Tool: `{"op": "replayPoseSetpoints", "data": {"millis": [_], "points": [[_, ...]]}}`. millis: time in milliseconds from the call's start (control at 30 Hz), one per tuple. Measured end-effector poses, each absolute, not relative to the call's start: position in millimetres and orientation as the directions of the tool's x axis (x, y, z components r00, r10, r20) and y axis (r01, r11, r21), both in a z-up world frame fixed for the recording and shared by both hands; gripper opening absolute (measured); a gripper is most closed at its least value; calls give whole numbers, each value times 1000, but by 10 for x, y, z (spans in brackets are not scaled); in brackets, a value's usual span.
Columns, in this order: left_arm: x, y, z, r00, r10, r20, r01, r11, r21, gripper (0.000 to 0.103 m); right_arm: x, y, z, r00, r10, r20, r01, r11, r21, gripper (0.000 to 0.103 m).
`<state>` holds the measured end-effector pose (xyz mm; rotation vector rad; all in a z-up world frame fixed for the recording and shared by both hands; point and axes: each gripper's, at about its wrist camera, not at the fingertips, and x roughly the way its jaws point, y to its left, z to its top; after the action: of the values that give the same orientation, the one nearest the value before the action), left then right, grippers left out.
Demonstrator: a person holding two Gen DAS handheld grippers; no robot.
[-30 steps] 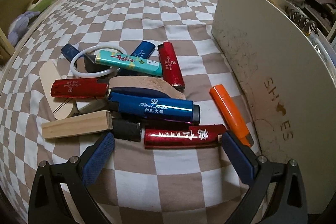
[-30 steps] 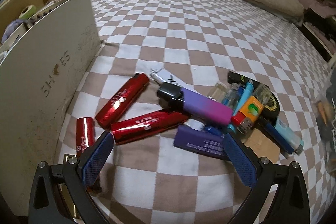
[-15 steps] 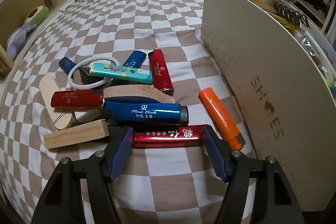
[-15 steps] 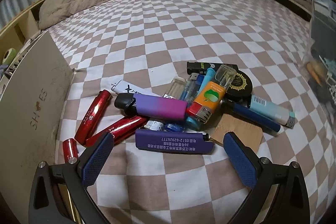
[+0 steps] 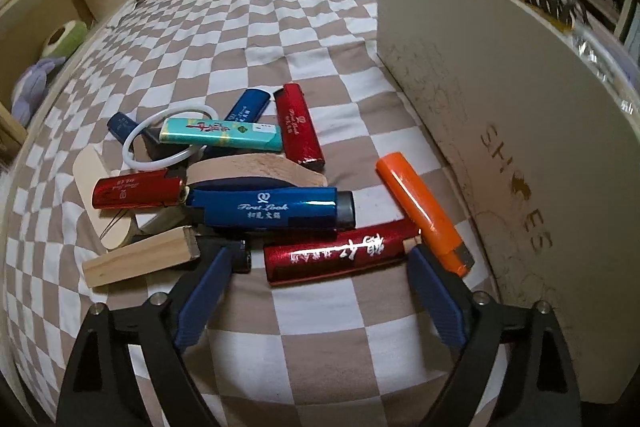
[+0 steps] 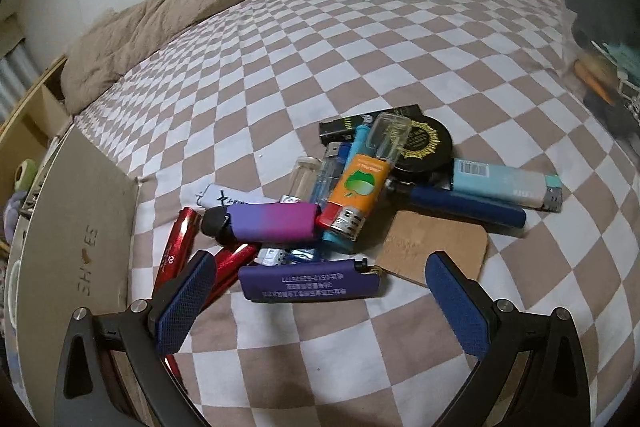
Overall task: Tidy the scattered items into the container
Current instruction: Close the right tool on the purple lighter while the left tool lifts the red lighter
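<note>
Change, left gripper [image 5: 318, 259]: jaws opening again after a squeeze; red lighter [image 5: 340, 253] between pads, tilted, apparently untouched.
Change, right gripper [image 6: 316, 291]: rolled and shifted; spread wide, holding nothing; purple lighter [image 6: 310, 283] now nearest.
Count, left pile: four red-or-blue pairs—three red, two blue lighters, one orange [image 5: 424, 215], one teal [image 5: 220, 135].
Container [image 5: 520, 131]: cream box beside both piles.

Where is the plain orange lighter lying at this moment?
In the left wrist view, the plain orange lighter lies on the checkered bedsheet, right of the pile, between the red lighter with white characters and the beige shoe box.
</note>
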<state>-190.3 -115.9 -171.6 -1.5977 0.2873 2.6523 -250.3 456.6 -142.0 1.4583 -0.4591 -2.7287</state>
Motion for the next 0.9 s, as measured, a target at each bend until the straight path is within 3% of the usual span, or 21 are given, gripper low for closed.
{"op": "replayPoseSetpoints", "data": {"millis": [367, 500, 600, 900], "points": [[-1895, -1055, -1746, -469, -85, -879, -148, -974, 174, 92, -2540, 4358, -1470, -515, -181, -838, -48, -970, 239, 103], [-1880, -1119, -1724, -472, -77, -878, -131, -979, 156, 92, -2584, 4256, -1519, -499, -100, -861, -23, -991, 128, 103], [-1870, -1157, -1706, -476, -70, -877, -122, -982, 144, 90, -2619, 4164, -1563, -487, -44, -872, 3, -999, 49, 103], [-1863, -1278, -1660, -489, -32, -872, -93, -992, 89, 82, -2612, 4224, -1584, -489, -42, -871, 33, -999, 30, 103]]}}
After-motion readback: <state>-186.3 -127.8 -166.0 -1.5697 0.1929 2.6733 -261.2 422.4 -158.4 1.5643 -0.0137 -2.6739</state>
